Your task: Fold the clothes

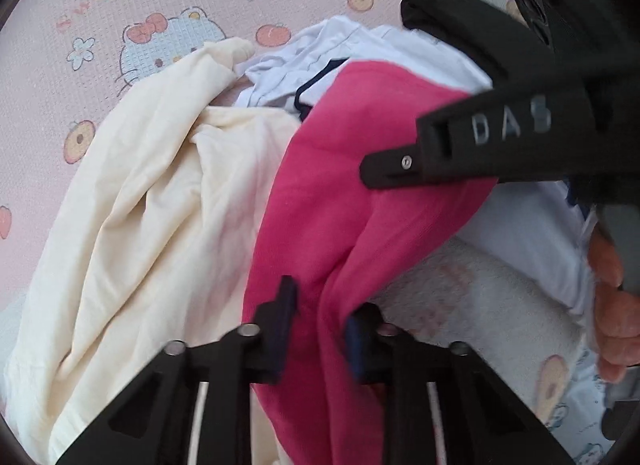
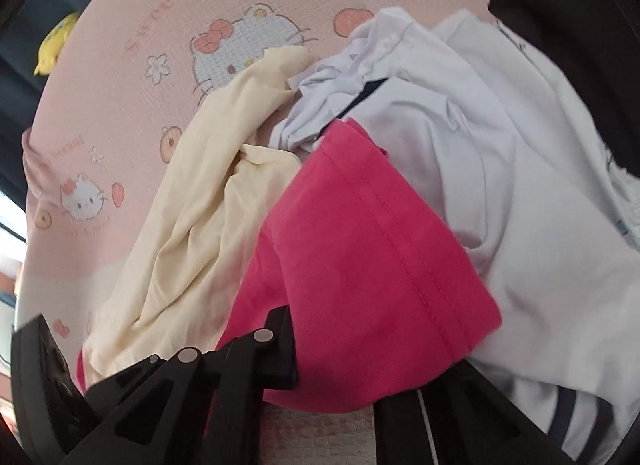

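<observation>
Both your claws are pinching the pink garment [image 1: 352,169]. It lies on top of a heap of clothes on the pink cartoon sheet [image 1: 100,65] of what looks like a bed, with a cream garment [image 1: 160,193] just beside it on one side and white clothes [image 2: 500,193] on the other. Your left claw [image 1: 320,329] has a bunched fold of pink cloth pressed between its pads. In its own view, your right claw [image 2: 360,349] is closed on the pink cloth close to the stitched hem [image 2: 400,265], though that cloth hides one finger.

Expect the garment to be light, soft and limp: it will sag and drape wherever you do not hold it, and it may drag the cream piece along as it lifts. The hem is the firmer part and the better place to grip. Your left hold looks to be on loose mid-cloth, so judge whether to shift it to an edge or corner before spreading the piece flat.
</observation>
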The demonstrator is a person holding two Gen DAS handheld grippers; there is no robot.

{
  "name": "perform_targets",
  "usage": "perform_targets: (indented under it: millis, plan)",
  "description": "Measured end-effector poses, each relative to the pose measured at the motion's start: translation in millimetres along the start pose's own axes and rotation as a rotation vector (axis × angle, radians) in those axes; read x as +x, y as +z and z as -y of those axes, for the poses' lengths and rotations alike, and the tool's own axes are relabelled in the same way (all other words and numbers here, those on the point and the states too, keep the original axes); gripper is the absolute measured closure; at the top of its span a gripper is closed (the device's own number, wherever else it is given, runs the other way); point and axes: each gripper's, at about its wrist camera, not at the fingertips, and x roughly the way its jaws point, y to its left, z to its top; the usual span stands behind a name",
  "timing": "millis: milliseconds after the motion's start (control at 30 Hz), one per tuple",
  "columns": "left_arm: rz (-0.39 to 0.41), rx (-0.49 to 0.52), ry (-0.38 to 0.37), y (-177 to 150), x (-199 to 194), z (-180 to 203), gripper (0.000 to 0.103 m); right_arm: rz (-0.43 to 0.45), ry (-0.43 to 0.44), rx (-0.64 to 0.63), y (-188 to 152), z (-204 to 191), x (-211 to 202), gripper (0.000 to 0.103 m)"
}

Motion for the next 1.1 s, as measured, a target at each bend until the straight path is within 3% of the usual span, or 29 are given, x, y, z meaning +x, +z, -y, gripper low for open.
perform_targets:
  millis: [133, 200, 333, 500, 767, 967, 1100]
  plan:
    - [0.026, 0.015, -0.02, 2.0, -23.4, 14.8, 0.095, 0.055, -0.055, -0.087, -7.4, -18.3, -18.9, 0.095]
    - [0.045, 0.014, -0.056, -32.3, -41.1, 23.1, 0.095, 0.087, -0.063, -0.115, -7.4, -23.8, -33.6, 0.095]
    - [0.089, 0.05, -0.094, -26.5, -47.8, 31.9, 0.095, 0.141, -0.084, -0.137, -4.1, -23.6, -64.7, 0.095]
    - [0.113, 0.078, -0.136, -16.0, -62.1, 58.0, 0.095, 0.192, -0.194, -0.197, -13.3, -12.1, -100.9, 0.095]
    - [0.128, 0.184, -0.181, -9.5, -80.5, 116.6, 0.096, 0.308, -0.291, -0.11, -31.8, 33.2, -146.7, 0.096]
    - [0.096, 0.229, -0.225, 4.2, -65.0, 153.7, 0.096, 0.353, -0.218, 0.046, -34.9, 89.6, -181.6, 0.097]
    - [0.089, 0.279, -0.226, 1.7, -61.8, 174.0, 0.096, 0.338, -0.206, 0.051, -48.4, 106.5, -188.4, 0.097]
